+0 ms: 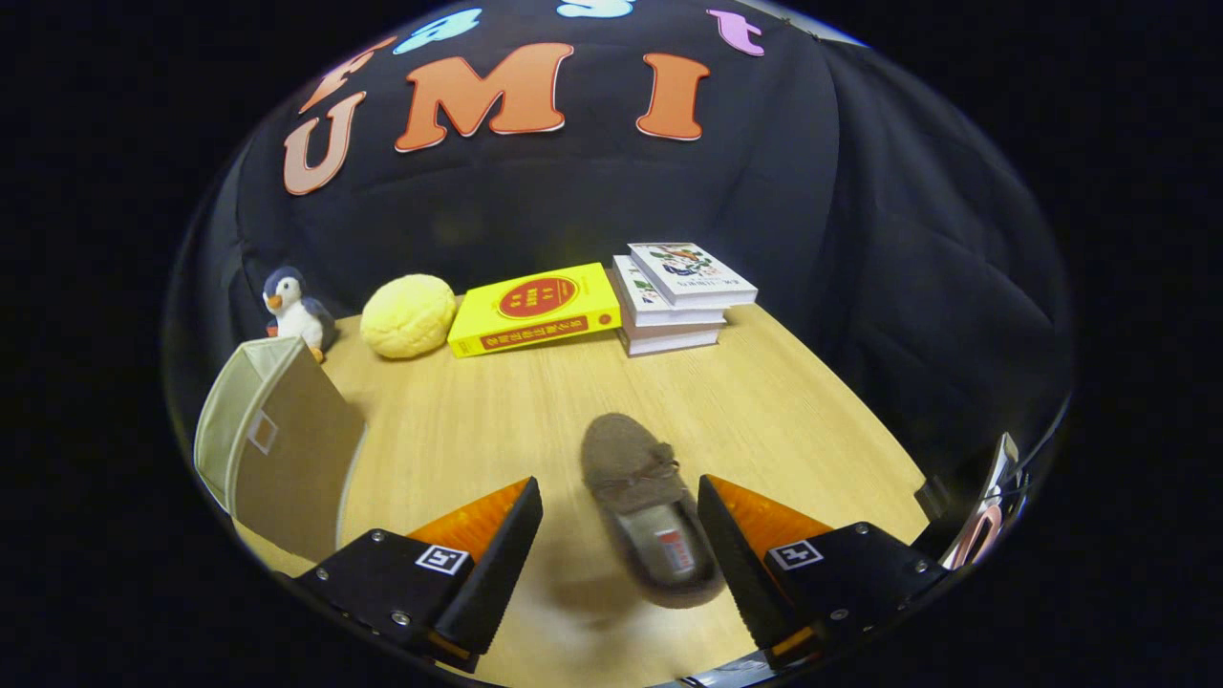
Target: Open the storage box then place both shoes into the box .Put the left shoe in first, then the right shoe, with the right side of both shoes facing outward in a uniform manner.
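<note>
Gripper view: the claw is spread wide over the near part of the wooden bench, its two fingers apart with nothing pinched. Between them lies a brown slipper shoe, flat on the bench with its sole down. Its open heel end, showing a pale insole with a small label, sits between the fingers, closer to the right finger; whether it touches that finger cannot be told. The rounded toe with a small bow points away, reaching just beyond the fingertips.

Out past the left finger, near the bench's left edge, stands the storage box, a beige fabric box with a small tag on its side; it is tilted or tipped, and whether it is open cannot be told from this angle. It is well apart from the shoe.

Along the far edge of the bench runs a row of things. At the far left corner, just behind the box, stands a penguin plush. Next to it rests a round yellow plush ball, then a yellow book lying flat, just beside the ball. Right beside that is a stack of books with pale covers.
</note>
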### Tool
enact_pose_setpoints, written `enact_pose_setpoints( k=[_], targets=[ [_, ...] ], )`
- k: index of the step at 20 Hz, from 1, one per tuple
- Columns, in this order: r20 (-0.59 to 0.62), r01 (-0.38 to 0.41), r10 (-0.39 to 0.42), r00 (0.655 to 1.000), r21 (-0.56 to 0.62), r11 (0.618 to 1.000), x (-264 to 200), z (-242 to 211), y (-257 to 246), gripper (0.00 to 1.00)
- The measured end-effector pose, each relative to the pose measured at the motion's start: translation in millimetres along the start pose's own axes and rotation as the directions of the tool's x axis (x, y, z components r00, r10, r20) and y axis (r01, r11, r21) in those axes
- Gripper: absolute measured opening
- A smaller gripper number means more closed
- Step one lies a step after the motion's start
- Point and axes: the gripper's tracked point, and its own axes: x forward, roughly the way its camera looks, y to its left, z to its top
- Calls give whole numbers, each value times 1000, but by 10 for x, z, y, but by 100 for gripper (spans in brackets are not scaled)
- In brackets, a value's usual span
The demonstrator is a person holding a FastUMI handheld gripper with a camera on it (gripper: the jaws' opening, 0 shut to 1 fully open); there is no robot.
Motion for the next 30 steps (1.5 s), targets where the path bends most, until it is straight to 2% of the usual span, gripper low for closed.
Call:
enact_pose_setpoints(
  k=[5,10,14,16,17,18,19,20,23,30],
  targets=[
    [-69,2,-1,998,13,1000,168,-293,-354,98],
    [-106,-1,-2,994,-25,1000,388,-450,-457,97],
    [-114,-20,14,993,-47,999,652,-441,-391,80],
    [-128,-25,17,992,-61,998,769,-443,-345,64],
    [-135,-27,18,991,-64,998,840,-447,-310,49],
    [-144,-25,15,989,-69,997,880,-466,-291,44],
    [-150,-19,8,989,-72,997,906,-487,-288,34],
    [-153,-12,1,988,-70,997,932,-493,-277,30],
    [-145,15,-22,989,-52,999,893,-467,-269,3],
    [-113,45,-40,993,47,998,498,-211,-103,1]
  ],
)
